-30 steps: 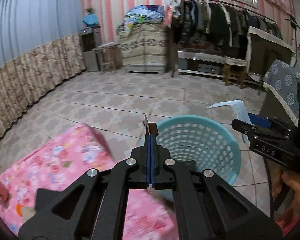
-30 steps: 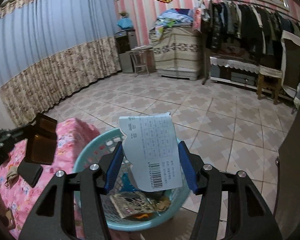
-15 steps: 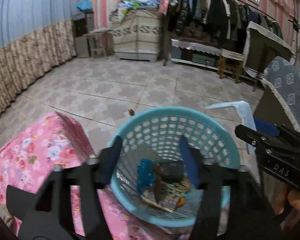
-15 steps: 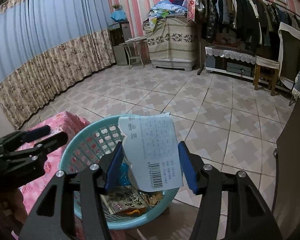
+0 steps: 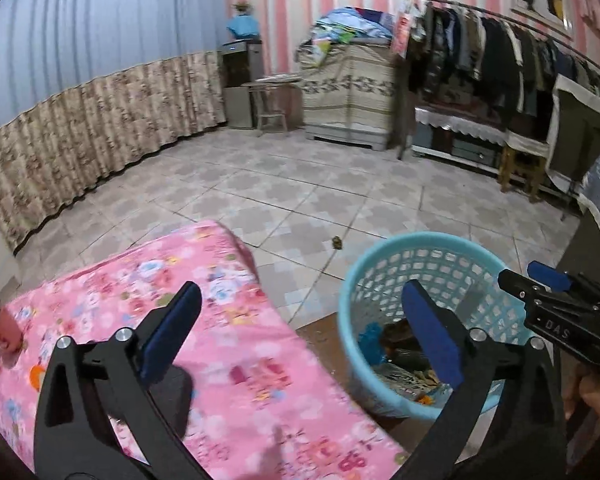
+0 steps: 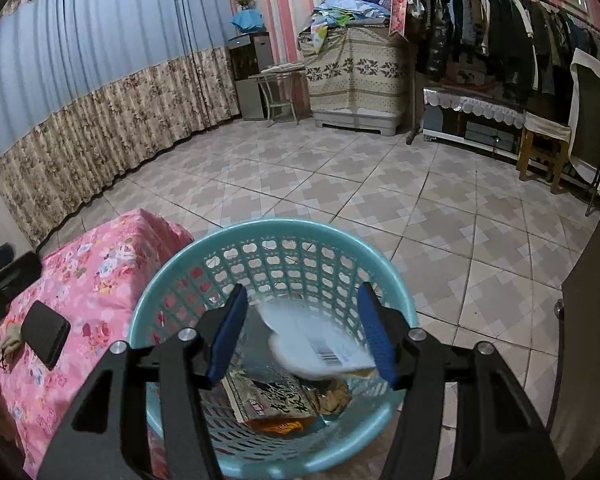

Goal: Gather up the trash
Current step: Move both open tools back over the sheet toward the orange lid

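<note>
right hand-held gripper (image 6: 302,334): jaws just widened, paper slip (image 6: 318,346) loose between them, dropping into basket (image 6: 204,248) | left hand-held gripper (image 5: 300,332): just opened fully, empty, above the bed (image 5: 228,364) | next trash: can (image 5: 0,328) at bed's left edge, upright, left gripper nearer

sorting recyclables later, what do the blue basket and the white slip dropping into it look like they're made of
Basket: looks like moulded plastic, matte turquoise, with a lattice of cut-out holes and a smooth rolled rim.
White slip: seems to be thin paper, printed with a barcode; it curls as it falls, blurred, so any coating is unclear.
</note>
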Demonstrator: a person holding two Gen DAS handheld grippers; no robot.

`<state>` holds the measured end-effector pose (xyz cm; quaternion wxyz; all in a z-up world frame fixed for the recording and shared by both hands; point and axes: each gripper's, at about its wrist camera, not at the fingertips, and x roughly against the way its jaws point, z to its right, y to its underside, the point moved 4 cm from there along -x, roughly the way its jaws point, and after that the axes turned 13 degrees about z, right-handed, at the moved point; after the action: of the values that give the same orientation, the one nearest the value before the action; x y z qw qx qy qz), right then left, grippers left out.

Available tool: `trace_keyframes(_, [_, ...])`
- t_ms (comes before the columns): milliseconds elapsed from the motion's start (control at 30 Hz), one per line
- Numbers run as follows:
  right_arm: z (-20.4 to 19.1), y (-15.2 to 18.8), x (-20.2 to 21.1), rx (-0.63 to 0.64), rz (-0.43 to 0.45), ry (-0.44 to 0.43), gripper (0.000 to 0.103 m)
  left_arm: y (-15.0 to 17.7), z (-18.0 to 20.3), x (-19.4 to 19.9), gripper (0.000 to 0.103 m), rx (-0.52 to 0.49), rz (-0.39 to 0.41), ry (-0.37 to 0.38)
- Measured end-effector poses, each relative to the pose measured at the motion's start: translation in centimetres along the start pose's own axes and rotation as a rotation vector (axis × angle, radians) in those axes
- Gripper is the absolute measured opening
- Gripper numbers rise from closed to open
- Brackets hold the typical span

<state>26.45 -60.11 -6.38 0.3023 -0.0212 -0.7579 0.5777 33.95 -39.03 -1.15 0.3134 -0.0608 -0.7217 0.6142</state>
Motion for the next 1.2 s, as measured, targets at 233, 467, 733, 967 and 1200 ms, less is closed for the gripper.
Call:
trace_keyframes(233, [-1.1,-0.1,-0.4,-0.005,0.010,0.035,0.087,0.3,-2.6,1.7,0.098,0.027,0.005,-0.038])
trace_keyframes(467, [-2.8,-0.9,0.6,0.015,0.047,0.045,0.093,0.9,-5.9,4.2,0.098,0.050,0.028,-0.093])
trace_keyframes(733, [-7.6,-0.6,1.5,0.096,0.065,0.006,0.093,2.6,-12.3,7.9,0.098,0.041,0.031,-0.199])
trace_keyframes(967, [-14.4,0.9,2.2,0.160,0.057,-0.096,0.093,5.3,-20.9,11.2,0.098,0.086,-0.007,-0.308])
trace_keyframes(1200, [-21.9,3.5,2.4,0.228,0.014,-0.211,0.093,8.3,-29.1,12.3,0.098,0.165,-0.060,-0.422])
